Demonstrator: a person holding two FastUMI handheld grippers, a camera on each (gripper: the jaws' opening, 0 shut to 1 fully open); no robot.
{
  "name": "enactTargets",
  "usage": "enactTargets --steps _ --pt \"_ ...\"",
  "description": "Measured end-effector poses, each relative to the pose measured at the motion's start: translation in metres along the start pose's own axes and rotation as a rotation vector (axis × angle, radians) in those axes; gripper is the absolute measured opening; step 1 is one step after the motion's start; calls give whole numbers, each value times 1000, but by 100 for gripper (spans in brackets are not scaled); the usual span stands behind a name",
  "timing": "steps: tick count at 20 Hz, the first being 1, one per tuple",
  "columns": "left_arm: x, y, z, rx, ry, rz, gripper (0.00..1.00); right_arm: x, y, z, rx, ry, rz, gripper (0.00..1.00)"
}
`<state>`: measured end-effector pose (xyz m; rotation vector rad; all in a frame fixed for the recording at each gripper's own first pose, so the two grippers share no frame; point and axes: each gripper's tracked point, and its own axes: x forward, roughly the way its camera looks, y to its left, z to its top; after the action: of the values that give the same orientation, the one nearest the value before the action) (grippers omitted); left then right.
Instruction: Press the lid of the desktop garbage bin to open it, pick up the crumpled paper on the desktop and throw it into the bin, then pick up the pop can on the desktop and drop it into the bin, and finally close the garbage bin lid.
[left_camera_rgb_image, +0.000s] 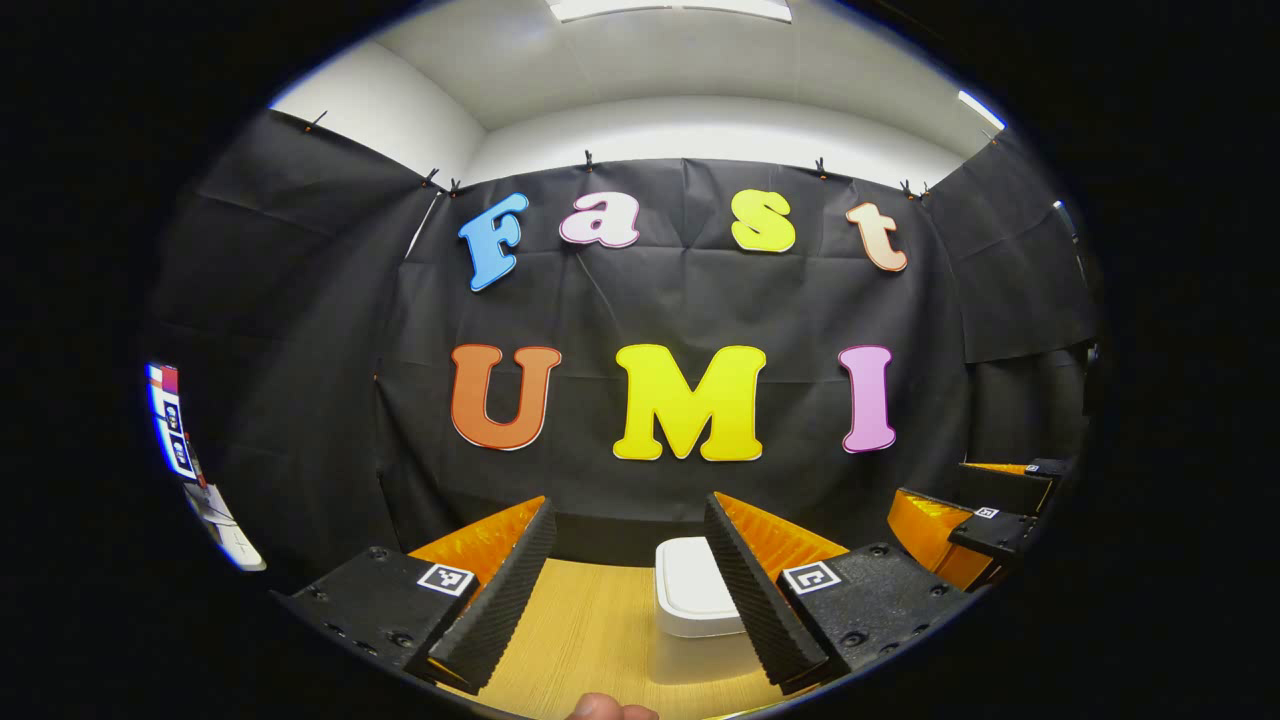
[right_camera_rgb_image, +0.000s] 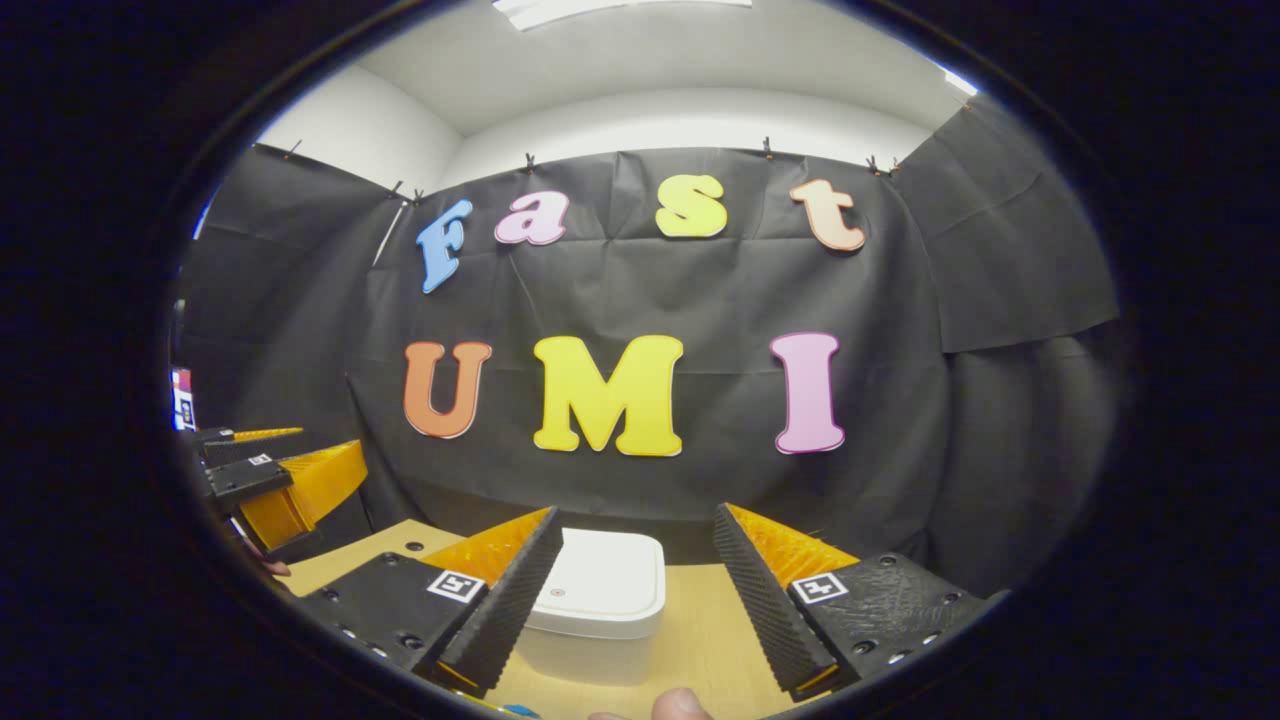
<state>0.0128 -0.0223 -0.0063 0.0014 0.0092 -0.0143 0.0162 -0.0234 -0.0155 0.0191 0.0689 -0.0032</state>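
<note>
Four steps remain, judged from this moment: pressing the lid open, binning the paper, binning the can, and closing the lid. Left gripper (left_camera_rgb_image: 625, 590) and right gripper (right_camera_rgb_image: 632, 592) both stand with jaws spread wide and hold nothing, raised above the wooden table (left_camera_rgb_image: 590, 640). The white garbage bin (right_camera_rgb_image: 595, 605) sits toward the table's far edge, its lid (right_camera_rgb_image: 603, 582) down and flat, apparently unpressed. In the right gripper view the bin lies just ahead between the fingers, nearer the left one; in the left gripper view it lies beside the right finger.
</note>
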Motion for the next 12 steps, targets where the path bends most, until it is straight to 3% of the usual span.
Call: enactTargets --steps 12 --pt "0 -1 -5 16 23 9 96 23 14 -29 17 109 53 95"
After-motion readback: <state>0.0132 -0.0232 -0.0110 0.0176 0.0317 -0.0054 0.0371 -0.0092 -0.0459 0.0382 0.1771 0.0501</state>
